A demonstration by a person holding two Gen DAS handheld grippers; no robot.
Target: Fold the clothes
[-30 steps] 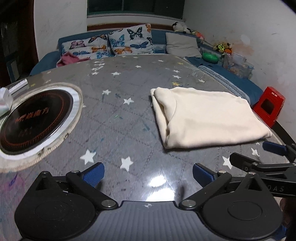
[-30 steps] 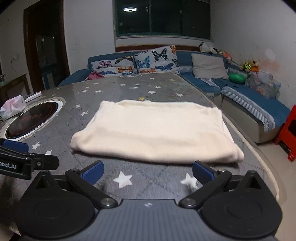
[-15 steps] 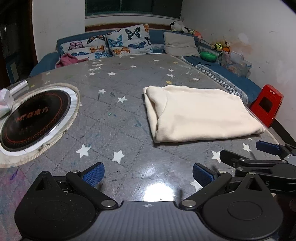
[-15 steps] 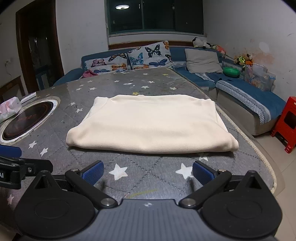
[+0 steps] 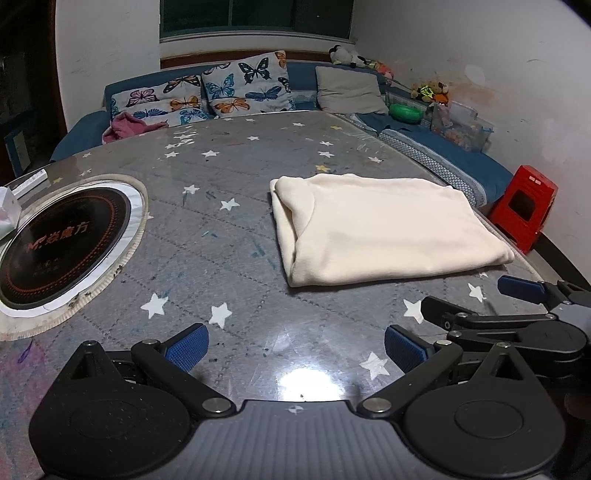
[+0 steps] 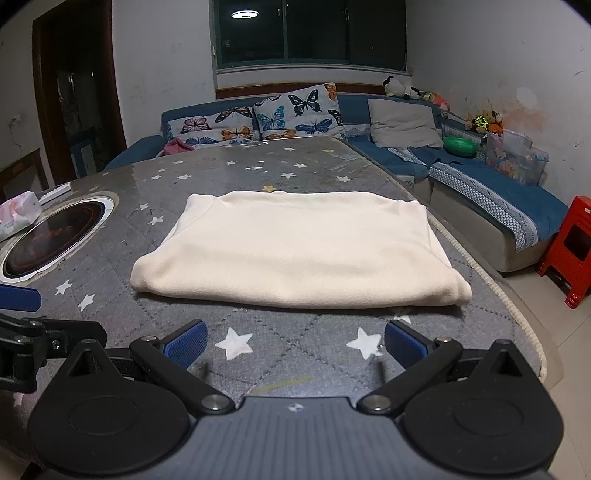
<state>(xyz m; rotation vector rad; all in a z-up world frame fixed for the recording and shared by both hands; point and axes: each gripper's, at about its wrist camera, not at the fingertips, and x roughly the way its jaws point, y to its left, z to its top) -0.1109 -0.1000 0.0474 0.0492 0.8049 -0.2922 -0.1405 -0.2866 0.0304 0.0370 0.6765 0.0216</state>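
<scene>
Left wrist view shows the induction cooktop point(image 5: 62, 243) left of the folded cream garment point(image 5: 388, 236) on the starred table point(image 5: 229, 177), left gripper point(image 5: 295, 343) wide open and empty, while right wrist view shows the garment just ahead of the right gripper point(image 6: 293, 341), likewise spread, holding nothing.

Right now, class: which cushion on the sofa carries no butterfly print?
The plain grey cushion, furthest right; the two cushions to its left are covered in butterflies.

A blue corner sofa point(image 6: 480, 177) with butterfly cushions point(image 6: 295, 110) lines white walls beneath a dark window point(image 6: 310, 33).
</scene>
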